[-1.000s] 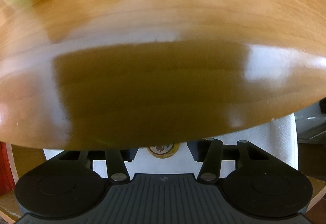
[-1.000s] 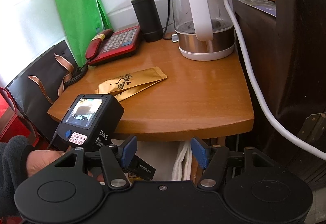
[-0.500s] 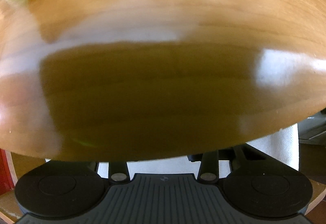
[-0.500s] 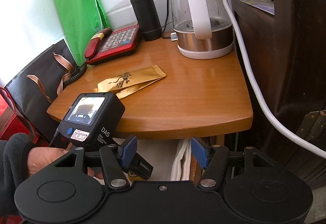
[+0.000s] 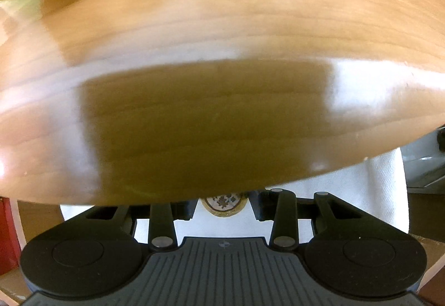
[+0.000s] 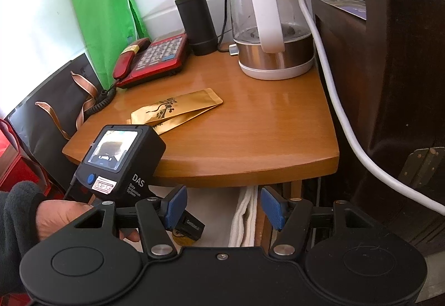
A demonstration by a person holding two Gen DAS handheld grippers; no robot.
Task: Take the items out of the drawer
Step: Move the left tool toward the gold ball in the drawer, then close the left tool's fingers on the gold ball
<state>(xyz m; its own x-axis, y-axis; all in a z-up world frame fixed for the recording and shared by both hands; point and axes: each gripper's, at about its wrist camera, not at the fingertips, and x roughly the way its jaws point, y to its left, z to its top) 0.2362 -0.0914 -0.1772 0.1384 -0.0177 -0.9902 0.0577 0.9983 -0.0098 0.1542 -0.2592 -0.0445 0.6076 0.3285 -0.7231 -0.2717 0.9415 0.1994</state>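
Easing the left gripper [image 5: 222,208], part-open jaws having just been closing and any pinch impossible to tell under the tabletop [image 5: 222,27] edge, squarely down around the gold-rimmed disc [image 5: 224,201] lying directly beneath between its fingers on white cloth [image 5: 347,194], facing flat up, round, offering no long axis.
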